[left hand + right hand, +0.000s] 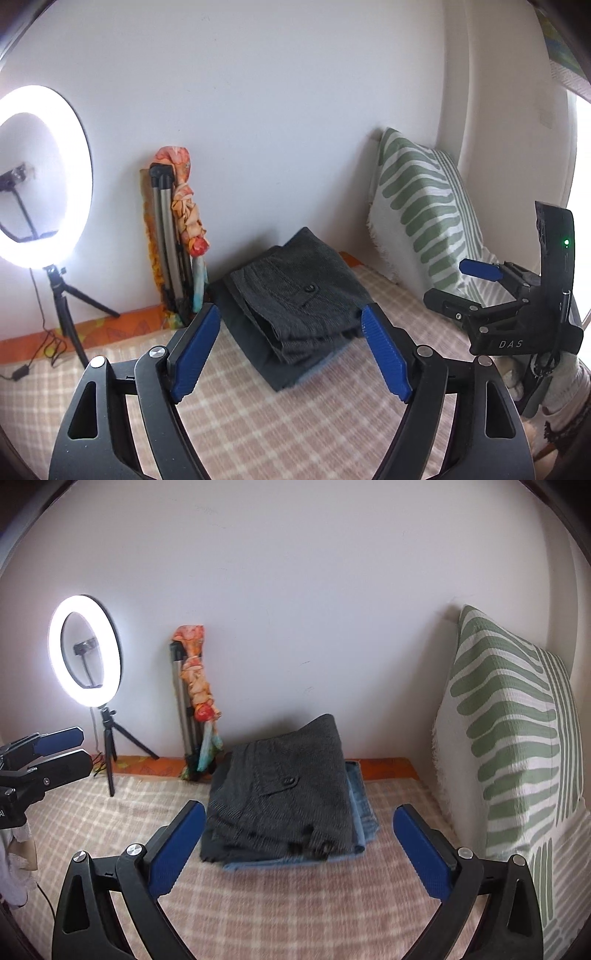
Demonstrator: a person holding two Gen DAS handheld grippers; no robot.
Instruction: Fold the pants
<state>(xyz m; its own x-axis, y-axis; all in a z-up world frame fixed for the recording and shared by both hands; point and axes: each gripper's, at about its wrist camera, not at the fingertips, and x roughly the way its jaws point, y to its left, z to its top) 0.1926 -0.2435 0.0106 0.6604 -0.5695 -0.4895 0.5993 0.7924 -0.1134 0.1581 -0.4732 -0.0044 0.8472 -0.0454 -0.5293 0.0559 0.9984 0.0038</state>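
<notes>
folded grey pants (280, 794) lie dead ahead of my right hand-held gripper (299, 829), long axis running away toward the wall. both it and my left hand-held gripper (291, 332) gape wide, holding nothing; the right sits squarer to the stack.

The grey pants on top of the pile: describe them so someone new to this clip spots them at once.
Start at the checked bed cover below the white wall, between the lit ring light and the green-striped pillow. A folded pile sits mid-bed; the dark grey pants are its top layer. Unlike the blue jeans peeking out beneath, they show a buttoned pocket flap.
</notes>
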